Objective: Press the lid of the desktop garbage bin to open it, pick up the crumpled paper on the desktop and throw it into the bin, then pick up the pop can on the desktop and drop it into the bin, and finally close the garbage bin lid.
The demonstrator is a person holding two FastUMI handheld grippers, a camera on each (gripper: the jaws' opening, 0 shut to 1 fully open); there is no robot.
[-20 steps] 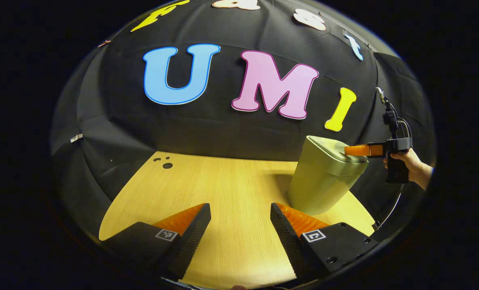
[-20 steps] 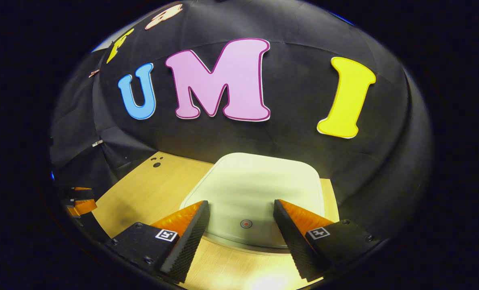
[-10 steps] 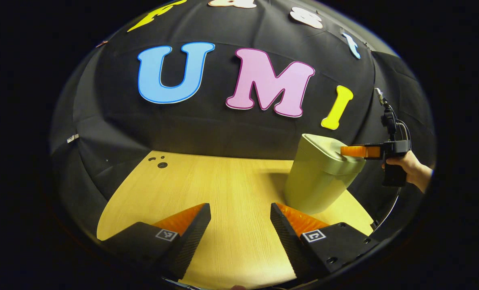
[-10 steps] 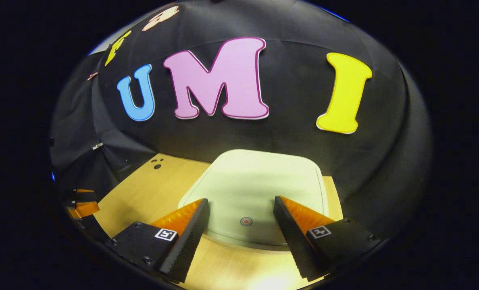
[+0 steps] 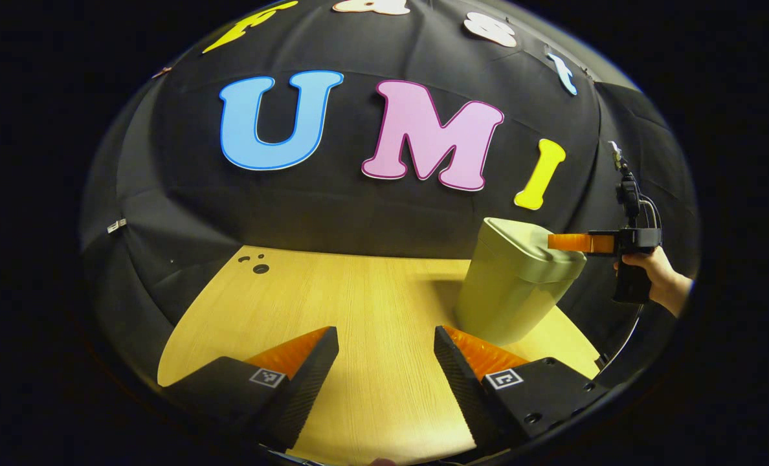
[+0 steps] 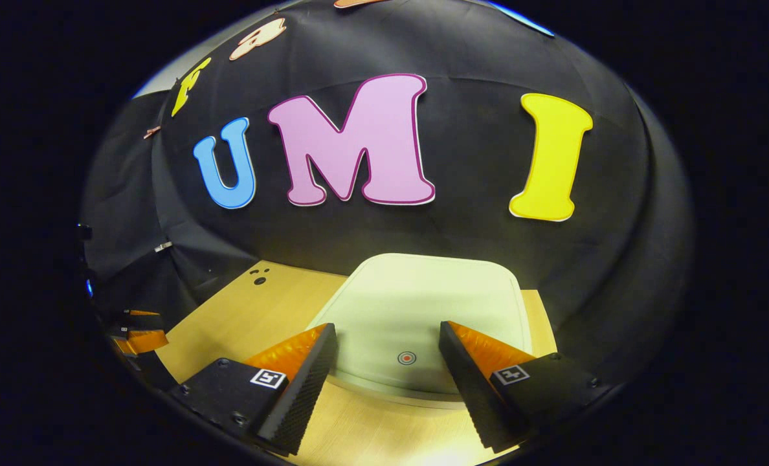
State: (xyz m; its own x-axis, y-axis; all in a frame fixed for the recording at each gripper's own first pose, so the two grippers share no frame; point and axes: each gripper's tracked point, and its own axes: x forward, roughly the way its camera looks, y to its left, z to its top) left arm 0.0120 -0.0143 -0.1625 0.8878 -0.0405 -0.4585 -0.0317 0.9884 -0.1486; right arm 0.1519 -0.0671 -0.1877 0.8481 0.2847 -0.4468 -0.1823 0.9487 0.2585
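The pale green garbage bin (image 5: 511, 294) stands upright on the tabletop (image 5: 358, 304), at 3 o'clock in the left gripper view; no readable writing shows on it. Its lid (image 6: 423, 317) is closed and bears a small red round mark (image 6: 406, 357). The right gripper (image 6: 388, 366) hovers over the lid, jaws wide apart, holding nothing. The left gripper (image 5: 386, 362) has its jaws equally wide over bare tabletop.
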